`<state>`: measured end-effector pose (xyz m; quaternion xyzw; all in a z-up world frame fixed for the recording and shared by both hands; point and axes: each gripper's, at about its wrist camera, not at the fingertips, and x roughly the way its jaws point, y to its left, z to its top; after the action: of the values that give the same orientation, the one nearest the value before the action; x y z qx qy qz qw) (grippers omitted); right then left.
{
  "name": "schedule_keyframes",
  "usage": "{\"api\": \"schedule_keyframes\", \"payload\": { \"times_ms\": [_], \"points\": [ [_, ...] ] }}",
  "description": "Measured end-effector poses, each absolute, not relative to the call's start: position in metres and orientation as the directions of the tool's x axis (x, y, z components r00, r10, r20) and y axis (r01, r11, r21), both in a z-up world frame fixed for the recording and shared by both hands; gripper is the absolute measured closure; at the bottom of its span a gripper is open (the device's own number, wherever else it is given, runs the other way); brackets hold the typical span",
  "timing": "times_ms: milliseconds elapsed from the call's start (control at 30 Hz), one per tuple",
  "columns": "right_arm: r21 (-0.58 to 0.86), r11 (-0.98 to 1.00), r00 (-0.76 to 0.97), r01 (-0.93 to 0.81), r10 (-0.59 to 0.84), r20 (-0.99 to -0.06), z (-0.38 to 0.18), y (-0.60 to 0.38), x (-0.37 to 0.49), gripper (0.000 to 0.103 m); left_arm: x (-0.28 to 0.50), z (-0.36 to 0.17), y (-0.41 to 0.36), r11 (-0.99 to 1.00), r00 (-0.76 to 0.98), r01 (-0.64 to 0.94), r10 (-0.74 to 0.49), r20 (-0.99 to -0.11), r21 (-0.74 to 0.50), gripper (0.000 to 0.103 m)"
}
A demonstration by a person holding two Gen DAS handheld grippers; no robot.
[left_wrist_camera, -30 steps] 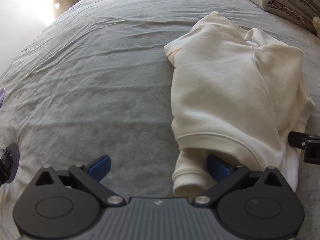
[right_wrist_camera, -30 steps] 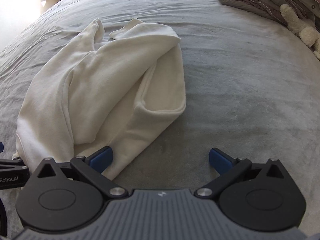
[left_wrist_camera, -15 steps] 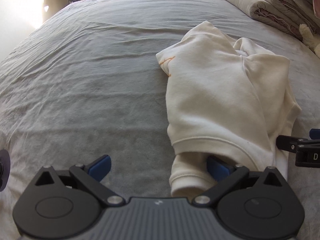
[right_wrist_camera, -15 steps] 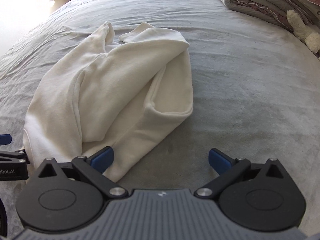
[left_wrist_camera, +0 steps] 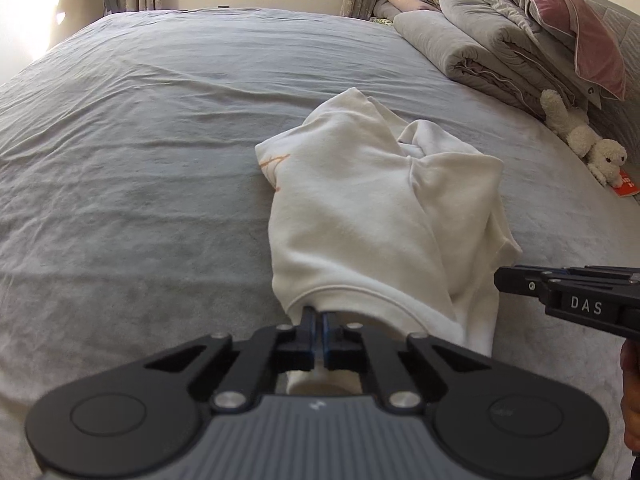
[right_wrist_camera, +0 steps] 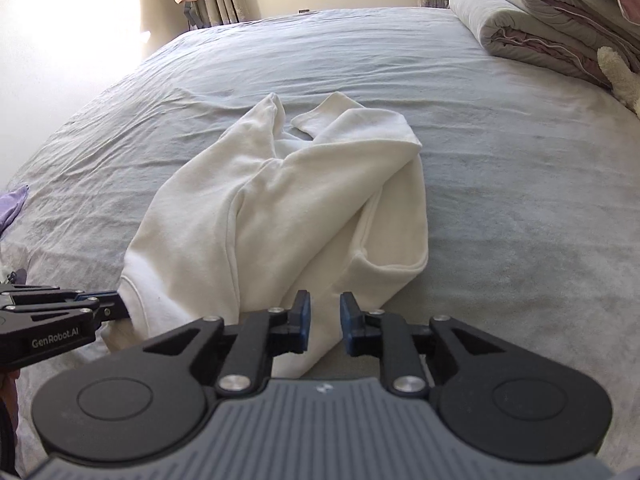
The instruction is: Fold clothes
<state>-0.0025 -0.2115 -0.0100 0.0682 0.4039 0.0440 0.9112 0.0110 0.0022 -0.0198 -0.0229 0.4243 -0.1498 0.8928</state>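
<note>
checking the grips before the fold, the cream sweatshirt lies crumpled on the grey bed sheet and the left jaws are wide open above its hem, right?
Not quite. The cream sweatshirt does lie crumpled on the grey bed sheet, but the left gripper is not wide open: its jaws are shut on the sweatshirt at its hem, as the left wrist view shows.

Your left gripper [left_wrist_camera: 319, 330]: matte black linkage arms w/ silver screws, blue pads on its fingertips [left_wrist_camera: 325, 334], two round black discs either side of a ribbed grey body w/ a small white logo. Your right gripper [right_wrist_camera: 323, 322] has the same build: blue pads, black arms, silver pivots, ribbed grey body. Seen side-on, it carries white "DAS" lettering; the left one reads "GenRobot.AI" just behind its fingers. A bit of your hand [left_wrist_camera: 631, 396] shows behind the "DAS" mark.
</note>
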Motion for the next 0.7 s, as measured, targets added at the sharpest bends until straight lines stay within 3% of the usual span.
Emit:
{"api": "schedule_keyframes", "payload": {
  "times_ms": [67, 100, 333, 600, 700],
  "points": [
    [0.183, 0.983, 0.684, -0.029, 0.153, -0.713, -0.006, -0.217, -0.003, 0.045, 0.009, -0.015, 0.004, 0.948, 0.612, 0.255, -0.31, -0.728, -0.19, 0.101],
    [0.207, 0.978, 0.691, -0.032, 0.172, -0.702, -0.004, -0.219, -0.004, 0.041, 0.007, -0.012, 0.004, 0.944, 0.621, 0.262, -0.325, -0.714, -0.202, 0.102],
    [0.457, 0.886, 0.628, -0.084, 0.403, -0.666, -0.008, -0.221, 0.001, 0.041, 0.005, 0.0, 0.012, 0.927, 0.659, 0.258, -0.376, -0.651, -0.274, 0.102],
    [0.4, 0.884, 0.622, -0.244, 0.459, -0.635, 0.005, -0.195, -0.012, 0.04, 0.01, 0.006, 0.03, 0.92, 0.703, 0.182, -0.369, -0.608, -0.348, 0.102],
    [0.381, 0.862, 0.601, -0.336, 0.507, -0.618, 0.008, -0.186, -0.016, 0.034, 0.011, 0.006, 0.031, 0.924, 0.71, 0.169, -0.356, -0.608, -0.343, 0.102]
  ]
}}
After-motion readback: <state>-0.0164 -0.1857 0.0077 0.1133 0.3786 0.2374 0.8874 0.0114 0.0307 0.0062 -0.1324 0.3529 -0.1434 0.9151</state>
